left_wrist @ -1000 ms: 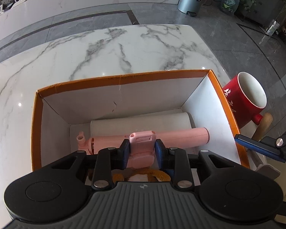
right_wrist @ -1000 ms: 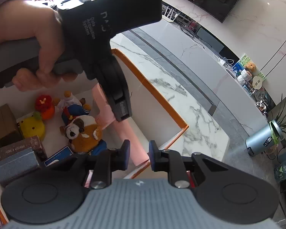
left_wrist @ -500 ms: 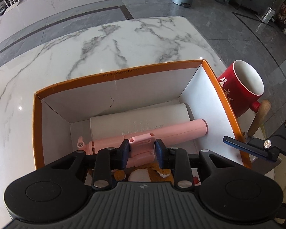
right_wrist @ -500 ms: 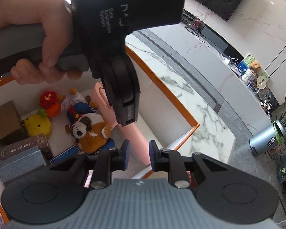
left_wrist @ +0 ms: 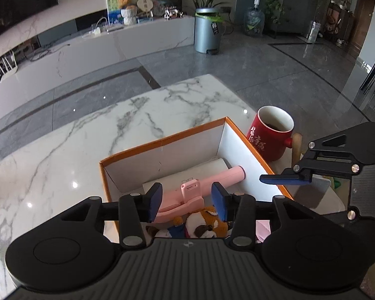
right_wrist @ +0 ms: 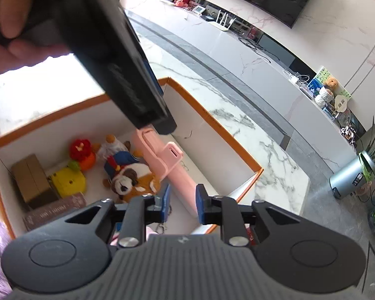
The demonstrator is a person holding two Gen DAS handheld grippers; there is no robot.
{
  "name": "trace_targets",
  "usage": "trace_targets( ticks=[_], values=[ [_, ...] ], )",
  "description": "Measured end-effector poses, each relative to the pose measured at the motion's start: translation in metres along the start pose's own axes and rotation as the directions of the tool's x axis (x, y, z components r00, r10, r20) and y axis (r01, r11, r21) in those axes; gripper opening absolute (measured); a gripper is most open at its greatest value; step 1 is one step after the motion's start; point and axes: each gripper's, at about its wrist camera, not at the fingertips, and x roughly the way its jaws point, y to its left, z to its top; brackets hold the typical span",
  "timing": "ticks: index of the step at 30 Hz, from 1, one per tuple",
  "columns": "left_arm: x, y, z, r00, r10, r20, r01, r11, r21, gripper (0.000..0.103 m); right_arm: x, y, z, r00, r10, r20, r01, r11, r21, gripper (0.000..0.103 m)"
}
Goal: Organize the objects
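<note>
A pink selfie stick lies inside the orange-rimmed white box, on a white roll by the far wall. My left gripper is open above it, fingers apart and clear of it. The stick also shows in the right wrist view, beside a brown-and-white plush dog. My right gripper is open and empty above the box's near corner. It shows from the side in the left wrist view. The left gripper's body hangs over the box.
A red mug with a wooden handle stands right of the box. Inside the box lie a yellow toy, a red-and-orange toy, a small doll, a brown carton and a dark book. The marble table surrounds the box.
My left gripper opened, let go of the pink selfie stick and lifted up and back. The stick now rests in the box. My right gripper opened a little wider.
</note>
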Motion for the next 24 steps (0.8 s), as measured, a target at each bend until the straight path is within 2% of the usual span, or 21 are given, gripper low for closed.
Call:
trace_targets(
  ticks=[5, 8, 10, 13, 16, 20, 24],
  values=[
    [-0.043, 0.003, -0.024, 0.993, 0.004, 0.116, -0.002, 1.000, -0.016, 0.054, -0.026, 0.014, 0.002, 0.998, -0.017, 0.058, 0.008, 0.988, 0.154, 0.033],
    [-0.063, 0.002, -0.042, 0.983, 0.027, 0.179, -0.021, 0.999, -0.040, 0.054, -0.044, 0.029, 0.000, 0.994, -0.044, 0.100, 0.018, 0.967, 0.253, 0.035],
    [-0.072, 0.001, -0.053, 0.974, 0.052, 0.219, -0.041, 0.998, -0.054, 0.055, -0.056, 0.039, -0.003, 0.990, -0.080, 0.119, 0.039, 0.949, 0.314, 0.041],
    [-0.083, -0.003, -0.070, 0.960, 0.090, 0.264, -0.073, 0.995, -0.074, 0.057, -0.076, 0.050, -0.009, 0.980, -0.119, 0.158, 0.040, 0.902, 0.429, 0.046],
    [-0.091, -0.010, -0.085, 0.945, 0.128, 0.302, -0.103, 0.990, -0.096, 0.061, -0.094, 0.056, -0.018, 0.973, -0.138, 0.186, 0.013, 0.833, 0.552, 0.053],
    [-0.095, -0.022, -0.101, 0.920, 0.178, 0.349, -0.147, 0.983, -0.114, 0.066, -0.110, 0.063, -0.034, 0.965, -0.160, 0.206, -0.018, 0.747, 0.665, 0.071],
    [-0.096, -0.032, -0.119, 0.903, 0.196, 0.383, -0.159, 0.979, -0.126, 0.077, -0.116, 0.071, -0.046, 0.960, -0.209, 0.184, 0.026, 0.725, 0.688, 0.078]
  ],
)
